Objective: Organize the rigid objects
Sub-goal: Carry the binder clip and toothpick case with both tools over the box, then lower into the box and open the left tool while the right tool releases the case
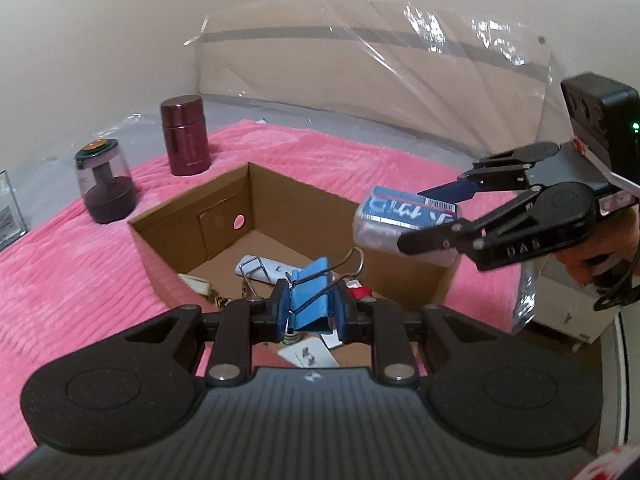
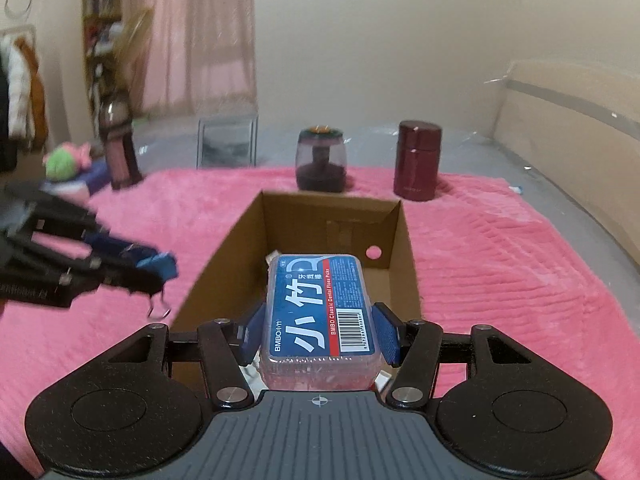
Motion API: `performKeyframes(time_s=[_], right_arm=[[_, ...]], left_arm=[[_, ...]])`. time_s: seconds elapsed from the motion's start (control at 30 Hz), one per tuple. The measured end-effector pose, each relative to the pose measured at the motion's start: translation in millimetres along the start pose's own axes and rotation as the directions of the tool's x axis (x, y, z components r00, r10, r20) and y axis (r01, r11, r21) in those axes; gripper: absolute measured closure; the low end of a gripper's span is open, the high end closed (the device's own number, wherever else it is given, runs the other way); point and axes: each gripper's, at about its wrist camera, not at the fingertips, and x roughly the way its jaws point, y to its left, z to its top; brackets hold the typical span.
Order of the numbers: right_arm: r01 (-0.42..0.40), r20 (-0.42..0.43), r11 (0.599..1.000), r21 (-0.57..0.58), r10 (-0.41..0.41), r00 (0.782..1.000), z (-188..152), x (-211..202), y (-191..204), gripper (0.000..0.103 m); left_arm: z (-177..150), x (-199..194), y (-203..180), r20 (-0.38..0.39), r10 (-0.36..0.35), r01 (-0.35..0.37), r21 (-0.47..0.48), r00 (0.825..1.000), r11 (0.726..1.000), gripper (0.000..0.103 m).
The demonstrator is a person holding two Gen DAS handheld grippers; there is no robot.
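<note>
Left gripper [image 1: 310, 312] clamped on blue metal binder clip [image 1: 310, 300], right gripper [image 2: 320, 334] gripping clear plastic floss-pick box [image 2: 318, 312], above open cardboard box [image 2: 408, 248] on fuzzy pink blanket [image 2: 500, 260].

blue binder clip [image 1: 310, 300]: clamped above cardboard box [image 1: 224, 204] | floss-pick case [image 2: 320, 312]: held above box

Blue binder clip [image 1: 310, 296], blue-labelled floss box [image 2: 320, 312], ribbed pink blanket [image 2: 500, 248].

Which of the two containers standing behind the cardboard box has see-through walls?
The squat jar with the dark green lid, left of the other in the right wrist view. Its walls are clear; the taller dark red flask beside it is opaque.
</note>
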Motion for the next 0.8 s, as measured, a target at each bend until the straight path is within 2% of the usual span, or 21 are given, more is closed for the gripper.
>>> performKeyframes(time_s=[0.3, 0.8], right_arm=[[-0.026, -0.127, 0.984, -0.176, 0.004, 0.992, 0.8, 46.3, -2.8, 0.049], [-0.081, -0.295, 0.933, -0.35, -0.027, 0.955, -2.8, 118.1, -1.4, 0.049]], left_arm=[[16.3, 58.3, 12.2, -0.098, 0.005, 0.004, 0.087, 0.995, 0.996, 0.084], [21.9, 130.4, 32.3, -0.257, 0.038, 0.012, 0.189, 0.966, 0.982, 0.084]])
